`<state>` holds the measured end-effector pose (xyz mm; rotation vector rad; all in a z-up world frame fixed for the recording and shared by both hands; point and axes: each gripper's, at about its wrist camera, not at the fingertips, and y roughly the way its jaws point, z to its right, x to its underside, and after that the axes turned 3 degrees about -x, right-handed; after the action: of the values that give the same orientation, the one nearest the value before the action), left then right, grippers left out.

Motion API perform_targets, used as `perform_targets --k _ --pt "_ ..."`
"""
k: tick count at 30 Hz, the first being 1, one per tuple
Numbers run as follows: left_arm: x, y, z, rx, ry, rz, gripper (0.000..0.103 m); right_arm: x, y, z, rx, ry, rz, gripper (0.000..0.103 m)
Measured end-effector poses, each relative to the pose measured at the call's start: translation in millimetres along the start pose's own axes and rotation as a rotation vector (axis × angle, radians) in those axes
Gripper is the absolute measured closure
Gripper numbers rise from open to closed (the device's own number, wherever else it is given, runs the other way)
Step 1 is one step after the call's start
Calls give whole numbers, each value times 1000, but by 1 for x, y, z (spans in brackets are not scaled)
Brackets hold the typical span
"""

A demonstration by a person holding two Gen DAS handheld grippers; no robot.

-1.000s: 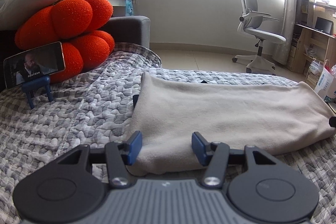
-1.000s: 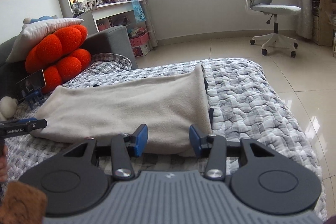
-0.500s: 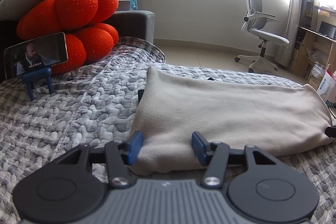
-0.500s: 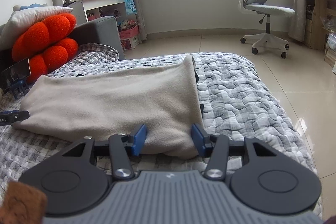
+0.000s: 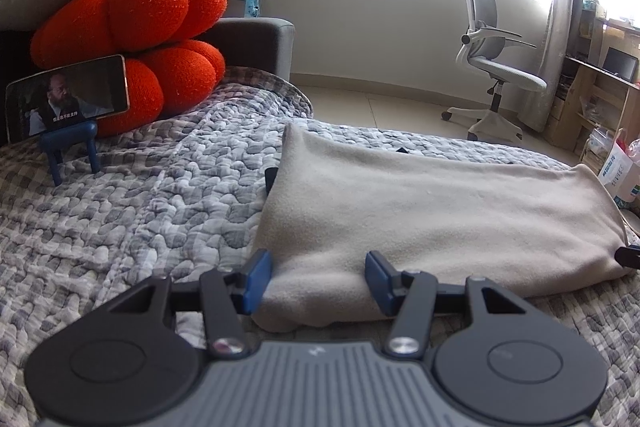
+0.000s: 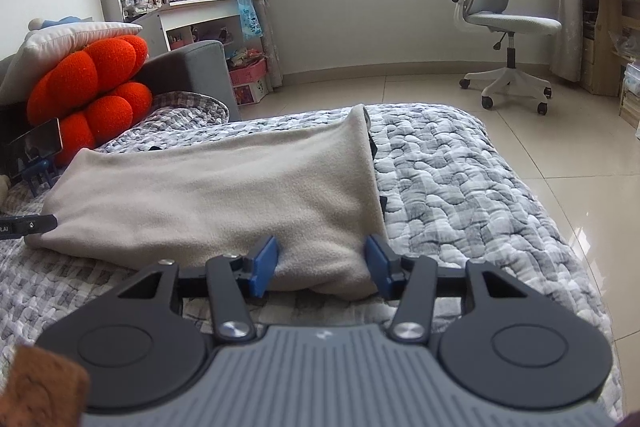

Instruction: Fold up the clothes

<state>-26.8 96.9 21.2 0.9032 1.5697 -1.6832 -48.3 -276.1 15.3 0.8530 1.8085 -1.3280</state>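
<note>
A beige fleece garment (image 5: 420,203) (image 6: 224,187) lies folded into a long flat band across the grey quilted bed (image 5: 140,219) (image 6: 460,187). My left gripper (image 5: 318,279) is open at the band's near left corner, and the cloth's edge lies between its blue pads without being pinched. At the near right corner my right gripper (image 6: 322,263) is also open, its pads either side of the cloth's edge. Each gripper's black tip shows at the edge of the other's view: the left gripper (image 6: 28,227) and the right gripper (image 5: 628,255).
A phone (image 5: 68,99) on a blue stand leans against orange cushions (image 5: 140,27) at the bed's left end, by a grey sofa arm (image 5: 256,43). An office chair (image 6: 504,19) stands on the tiled floor beyond the bed. Shelves and a desk line the walls.
Both grippers have crept slightly toward the cloth's near corners, the right one a little to the right. The garment lies as before and the jaws look equally wide.
</note>
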Motion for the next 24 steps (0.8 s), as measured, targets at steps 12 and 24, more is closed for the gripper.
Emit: perform_targets --k 12,24 --pt "-13 -7 -4 -41 -17 -27 48 2 -7 10 -49 56 33 50" --pt "-34 -27 -12 -136 -7 -45 45 4 -19 35 -129 245 87 43"
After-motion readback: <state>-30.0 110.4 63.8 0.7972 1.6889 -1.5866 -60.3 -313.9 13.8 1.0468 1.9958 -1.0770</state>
